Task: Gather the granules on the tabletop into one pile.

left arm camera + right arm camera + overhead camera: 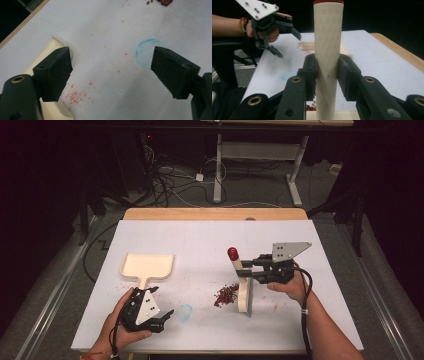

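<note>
High view: right gripper (248,268) has its jaws clamped on the cream handle of a brush (243,285), just below the handle's red cap. The brush stands with handle up and tilted slightly, bristle head down on the white counter (210,235), right of centre. Just left of the bristle head lies a small pile of red crumbs (226,294).

Right gripper view: both pads press the handle (327,50) from either side; the red cap is at the top edge.

Left gripper (159,304) hangs low over the counter's near left part, held in the person's left hand (117,322). Left gripper view: jaws well apart, nothing between them; a faint blue ring mark (147,51) and pink speckles on the counter below.

A cream dustpan (147,267) lies flat left of centre, its handle pointing toward the left gripper; the gripper's left jaw is over the handle's edge, contact not discernible.
</note>
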### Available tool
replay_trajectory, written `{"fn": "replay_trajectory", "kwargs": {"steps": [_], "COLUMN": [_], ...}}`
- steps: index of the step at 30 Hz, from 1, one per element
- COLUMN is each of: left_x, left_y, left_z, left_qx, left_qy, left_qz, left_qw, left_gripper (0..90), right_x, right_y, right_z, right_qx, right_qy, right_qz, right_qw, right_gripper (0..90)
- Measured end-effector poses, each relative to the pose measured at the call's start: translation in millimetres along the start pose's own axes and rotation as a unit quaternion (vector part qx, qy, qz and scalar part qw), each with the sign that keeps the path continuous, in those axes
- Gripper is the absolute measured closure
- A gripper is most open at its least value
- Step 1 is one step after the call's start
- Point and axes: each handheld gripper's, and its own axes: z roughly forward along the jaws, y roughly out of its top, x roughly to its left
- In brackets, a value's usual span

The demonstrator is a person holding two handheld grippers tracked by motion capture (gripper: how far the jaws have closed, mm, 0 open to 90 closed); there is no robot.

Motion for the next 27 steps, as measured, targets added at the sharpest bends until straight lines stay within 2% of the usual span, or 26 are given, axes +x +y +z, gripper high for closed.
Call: {"fn": "replay_trajectory", "kwargs": {"steps": [6, 13, 20, 21, 22, 24, 25, 27], "left_x": [0.2, -0.2, 0.1, 0.0, -0.2, -0.7, -0.8, -0.8], "left_y": [-0.2, 0.8, 1.5, 1.8, 2.1, 3.1, 3.5, 4.2], "left_z": [-0.7, 0.3, 0.2, 0.4, 0.8, 1.2, 1.4, 2.1], "left_qx": [0.000, -0.002, -0.001, -0.001, -0.001, -0.002, -0.002, -0.001], "left_qy": [0.000, 0.000, 0.001, 0.000, 0.001, 0.001, 0.001, -0.001], "left_qz": [0.000, 0.001, 0.001, 0.001, 0.001, 0.002, 0.003, 0.003], "left_qw": [1.0000, 1.0000, 1.0000, 1.0000, 1.0000, 1.0000, 1.0000, 1.0000], "left_gripper": [16.6, 16.6, 16.6, 16.6, 16.6, 16.6, 16.6, 16.6], "right_x": [4.3, 7.3, 15.6, 16.3, 16.1, 14.4, 12.8, 10.5], "right_y": [3.2, 3.5, 0.8, 1.5, 3.1, 7.1, 9.6, 15.2], "right_z": [3.8, 0.1, -28.3, -32.5, -36.3, -41.5, -42.4, -39.7], "right_qx": [-0.029, -0.023, -0.036, -0.040, -0.041, -0.050, -0.055, -0.056], "right_qy": [0.030, 0.024, -0.001, -0.008, -0.026, -0.074, -0.107, -0.171], "right_qz": [-0.003, -0.006, -0.001, 0.001, 0.001, 0.013, 0.025, 0.047], "right_qw": [0.9991, 0.9994, 0.9994, 0.9992, 0.9988, 0.9959, 0.9924, 0.9826], "right_gripper": [70.5, 70.4, 70.4, 70.3, 70.4, 70.5, 70.5, 70.5]}}
